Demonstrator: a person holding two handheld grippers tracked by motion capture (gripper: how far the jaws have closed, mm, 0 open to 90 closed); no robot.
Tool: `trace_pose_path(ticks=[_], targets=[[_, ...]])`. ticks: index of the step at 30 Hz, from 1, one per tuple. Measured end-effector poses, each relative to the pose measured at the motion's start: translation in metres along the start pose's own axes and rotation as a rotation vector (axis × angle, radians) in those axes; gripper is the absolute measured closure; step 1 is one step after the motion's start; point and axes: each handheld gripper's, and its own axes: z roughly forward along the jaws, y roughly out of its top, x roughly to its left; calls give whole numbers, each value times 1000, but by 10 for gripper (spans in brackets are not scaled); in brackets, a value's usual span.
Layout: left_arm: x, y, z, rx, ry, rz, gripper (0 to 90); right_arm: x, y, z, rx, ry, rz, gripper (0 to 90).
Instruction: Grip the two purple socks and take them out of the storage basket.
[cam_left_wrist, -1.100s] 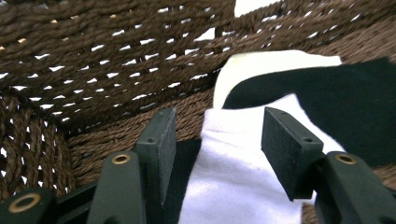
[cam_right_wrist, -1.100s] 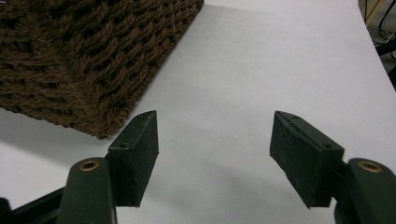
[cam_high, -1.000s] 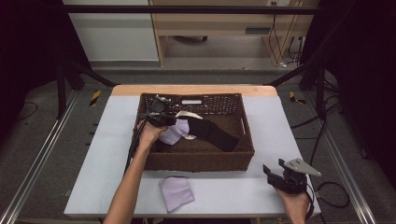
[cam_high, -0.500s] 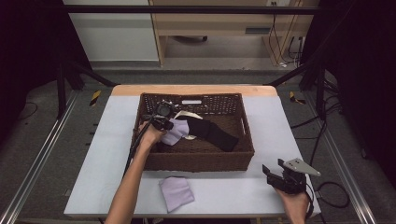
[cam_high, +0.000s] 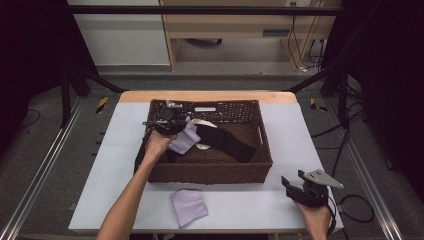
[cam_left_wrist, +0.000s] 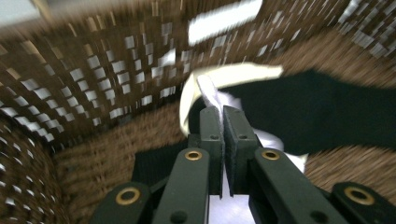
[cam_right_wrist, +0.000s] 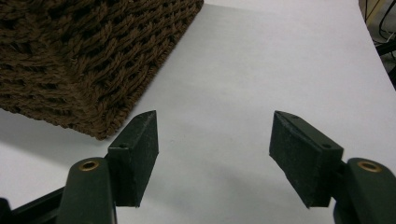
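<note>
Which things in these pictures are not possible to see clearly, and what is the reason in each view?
- Left gripper view: motion blur smears the basket weave and the white label.
- Left gripper view: the lilac cloth in the shut left gripper is mostly hidden by the jaws.
- High view: the cream item lies partly under the black cloth; its kind is unclear.
- Right gripper view: the picture's edge cuts off the basket.

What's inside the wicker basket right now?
Inside the wicker basket: a black cloth, a cream piece, and a lilac cloth clamped by the left gripper. Anything beneath them is hidden.
</note>
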Motion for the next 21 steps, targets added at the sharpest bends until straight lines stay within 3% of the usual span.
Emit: trace_pose_path(ticks=[6, 10, 21], targets=[[-12, 6, -44, -174, -50, 11, 862, 0, 0, 0, -1, -1, -2, 329], [-19, 6, -74, -256, -91, 19, 862, 0, 0, 0, 0, -2, 0, 329], [-37, -2, -136, -385, -171, 57, 862, -1, 0, 0, -3, -9, 2, 330]])
